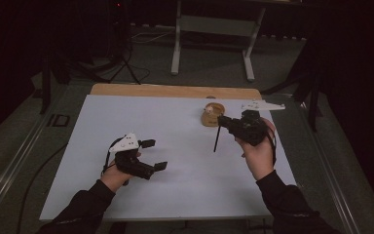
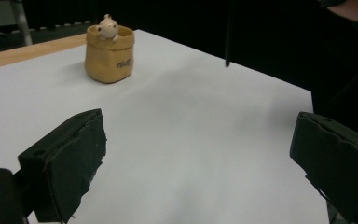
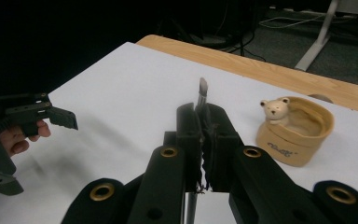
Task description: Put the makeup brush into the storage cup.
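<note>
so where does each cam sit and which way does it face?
High view: above the person's side, facing forward and down on the table; forearms, both grippers.
Left gripper view: rides the left gripper, facing the bear pot; open jaws.
Right gripper view: rides the right gripper, shut on a pen; left gripper at left.
Shared: bear pot, pen.

L hand-held gripper (image 1: 153, 155) jaws wide apart, R hand-held gripper (image 1: 220, 120) clamped tight, raised, both forearms in

A white sheet (image 1: 175, 146) covers the wooden tabletop (image 1: 175, 90), leaving a bare strip along the far edge; beyond it, a white-legged metal desk frame (image 1: 212, 29) stands on grey carpet (image 1: 199, 63).
</note>
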`<state>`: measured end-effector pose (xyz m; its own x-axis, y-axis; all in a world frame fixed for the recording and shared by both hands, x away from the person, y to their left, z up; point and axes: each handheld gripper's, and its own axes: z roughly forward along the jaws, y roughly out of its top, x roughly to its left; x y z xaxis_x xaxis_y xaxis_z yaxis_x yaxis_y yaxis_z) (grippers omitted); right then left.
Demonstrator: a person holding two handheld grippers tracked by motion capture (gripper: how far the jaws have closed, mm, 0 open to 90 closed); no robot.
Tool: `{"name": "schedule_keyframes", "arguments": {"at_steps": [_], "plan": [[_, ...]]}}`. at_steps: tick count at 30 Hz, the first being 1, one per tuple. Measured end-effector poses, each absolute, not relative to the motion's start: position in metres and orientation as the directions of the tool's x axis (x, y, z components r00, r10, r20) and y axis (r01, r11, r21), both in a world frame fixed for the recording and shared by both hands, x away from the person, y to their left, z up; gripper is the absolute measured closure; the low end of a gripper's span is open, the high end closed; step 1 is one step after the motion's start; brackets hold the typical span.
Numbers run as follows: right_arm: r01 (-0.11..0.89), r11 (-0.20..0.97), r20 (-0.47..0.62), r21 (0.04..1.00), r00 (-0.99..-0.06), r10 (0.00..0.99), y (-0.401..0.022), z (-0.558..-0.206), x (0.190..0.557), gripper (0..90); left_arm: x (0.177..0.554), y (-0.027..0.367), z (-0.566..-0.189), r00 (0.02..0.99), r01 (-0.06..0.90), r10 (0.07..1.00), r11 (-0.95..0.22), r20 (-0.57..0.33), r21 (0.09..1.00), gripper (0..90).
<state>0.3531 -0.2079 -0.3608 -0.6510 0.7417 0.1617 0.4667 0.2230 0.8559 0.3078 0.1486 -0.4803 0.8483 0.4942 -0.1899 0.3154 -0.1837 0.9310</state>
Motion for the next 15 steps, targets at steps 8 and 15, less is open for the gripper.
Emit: {"name": "schedule_keyframes", "arguments": {"at_steps": [8, 15], "plan": [[0.454, 0.202, 0.154, 0.868, -0.632, 0.759, -0.230, -0.350, 0.354, 86.1, 0.306, 0.153, -0.485, 0.848, 0.298, 0.502, -0.183, -0.172, 0.937, 3.6], [0.441, 0.191, 0.142, 0.877, -0.618, 0.773, -0.247, -0.340, 0.357, 86.1, 0.306, 0.152, -0.488, 0.850, 0.301, 0.500, -0.201, -0.166, 0.932, 3.7]]}}
